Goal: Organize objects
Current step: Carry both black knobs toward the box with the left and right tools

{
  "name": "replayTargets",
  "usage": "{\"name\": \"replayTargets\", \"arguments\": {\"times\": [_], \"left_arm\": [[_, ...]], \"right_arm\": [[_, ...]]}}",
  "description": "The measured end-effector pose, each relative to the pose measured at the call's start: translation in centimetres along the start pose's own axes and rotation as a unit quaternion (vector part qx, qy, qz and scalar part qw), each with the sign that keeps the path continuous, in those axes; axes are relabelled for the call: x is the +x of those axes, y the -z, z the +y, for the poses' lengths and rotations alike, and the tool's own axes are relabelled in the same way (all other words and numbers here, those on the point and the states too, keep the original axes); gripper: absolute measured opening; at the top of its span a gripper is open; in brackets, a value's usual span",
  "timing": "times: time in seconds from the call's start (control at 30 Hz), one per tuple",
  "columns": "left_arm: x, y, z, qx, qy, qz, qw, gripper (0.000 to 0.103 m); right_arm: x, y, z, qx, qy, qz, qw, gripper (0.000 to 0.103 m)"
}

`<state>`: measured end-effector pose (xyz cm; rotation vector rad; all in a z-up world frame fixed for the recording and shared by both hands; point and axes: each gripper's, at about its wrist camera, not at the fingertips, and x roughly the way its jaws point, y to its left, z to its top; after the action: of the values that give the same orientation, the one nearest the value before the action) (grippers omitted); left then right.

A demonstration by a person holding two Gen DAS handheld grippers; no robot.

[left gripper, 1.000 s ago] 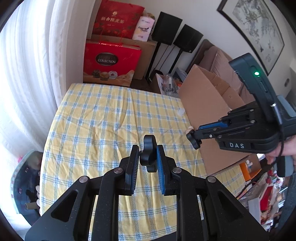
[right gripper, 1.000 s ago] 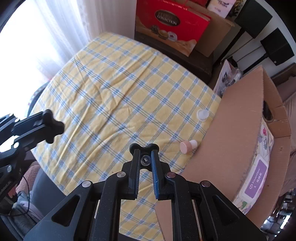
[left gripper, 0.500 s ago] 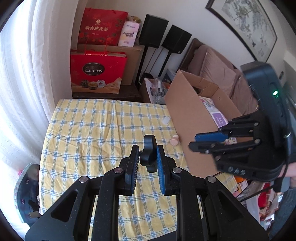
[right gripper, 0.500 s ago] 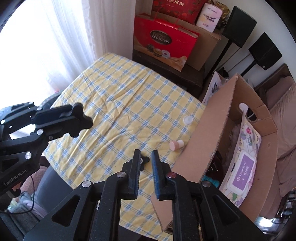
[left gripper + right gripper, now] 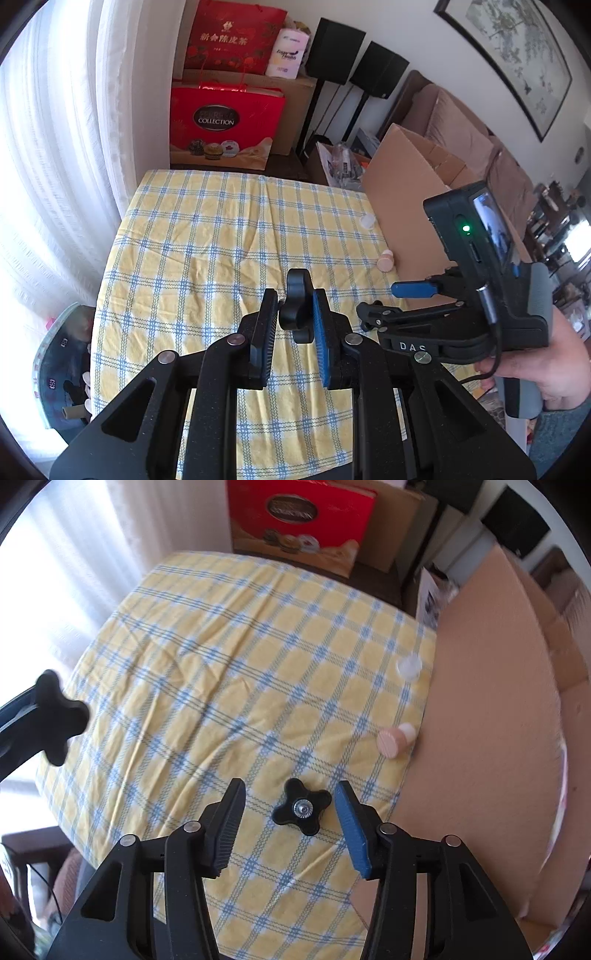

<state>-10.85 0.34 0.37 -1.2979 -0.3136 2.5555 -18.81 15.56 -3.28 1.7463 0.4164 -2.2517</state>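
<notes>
The right tongs (image 5: 288, 821) point steeply down over the yellow checked tabletop (image 5: 221, 657) and stand moderately wide; their jaws have just been opening. A black star knob (image 5: 301, 806) lies flat on the cloth between them, metal insert up, and neither pad touches it. Judging by that, the knob has been set down here on purpose, near the tabletop's edge beside the cardboard box (image 5: 491, 709), where the other small pieces already sit.

Taking that box as the landmark: a pink stopper (image 5: 393, 738) lies on its side just beside the box wall, a little beyond the released knob, and a clear round cap (image 5: 408, 666) sits further along the same wall. The three pieces make a loose row along the box, which looks like the sorting line for this task.

The left tongs (image 5: 293, 321) are narrow and clamped on a second black star knob (image 5: 297, 310), gripped by its flat faces so its lobes stick out above and below the pads. They hang well away from the box, over the middle of the tabletop, apparently waiting their turn. The person's hand (image 5: 554, 369) grips the right tool's handle.
</notes>
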Motion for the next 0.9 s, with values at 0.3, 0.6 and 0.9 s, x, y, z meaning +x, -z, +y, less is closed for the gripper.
{"name": "replayTargets", "arguments": {"times": [0.3,0.6,0.9], "left_arm": [[0.4,0.5,0.2,-0.005,0.014,0.004,0.9999,0.017],[0.6,0.6,0.2,-0.010,0.023,0.009,0.9997,0.017],[0.3,-0.1,-0.6,-0.005,0.030,0.007,0.9995,0.017]], "right_arm": [[3.0,0.5,0.4,-0.005,0.019,0.031,0.999,0.060],[3.0,0.9,0.8,-0.017,-0.018,0.018,1.000,0.036],[-0.6,1.0,1.9,-0.040,-0.021,-0.020,0.999,0.036]]}}
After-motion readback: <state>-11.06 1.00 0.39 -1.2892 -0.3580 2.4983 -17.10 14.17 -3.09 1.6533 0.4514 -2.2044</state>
